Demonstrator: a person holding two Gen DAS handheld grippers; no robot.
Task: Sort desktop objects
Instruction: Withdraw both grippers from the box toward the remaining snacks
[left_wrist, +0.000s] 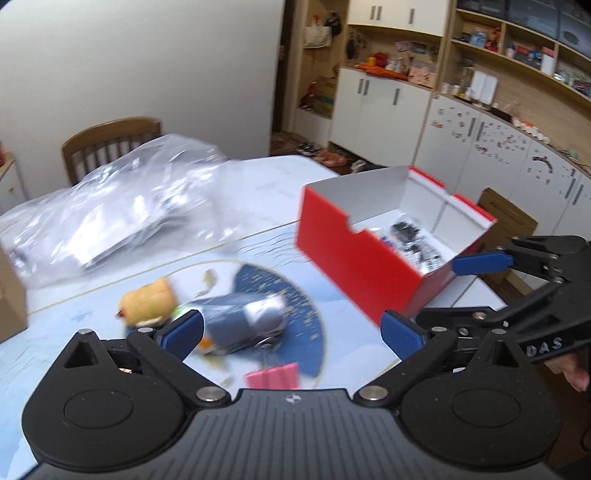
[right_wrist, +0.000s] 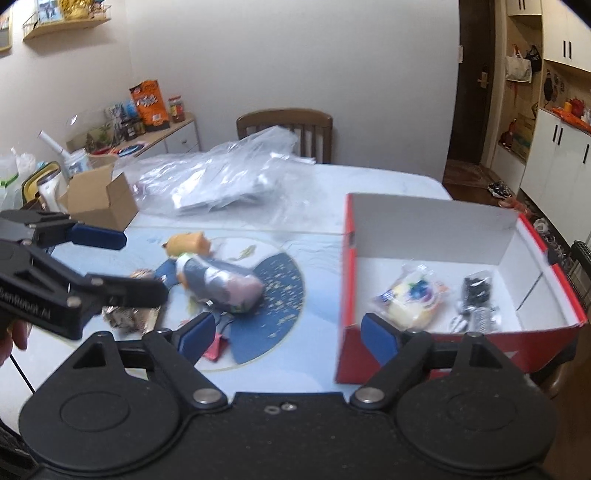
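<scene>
On the tabletop, left of the red box, lies a plastic-wrapped bundle: probably light, soft, slippery; grip its middle. Left gripper and right gripper: fingers wide, nothing held.

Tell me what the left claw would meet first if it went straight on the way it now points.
Probably the grey-and-silver plastic-wrapped bundle lying on the blue round mat, just ahead between the open left claw fingers. The picture is blurred and depth is unclear, so the pink ridged piece nearer the camera could come first.
</scene>
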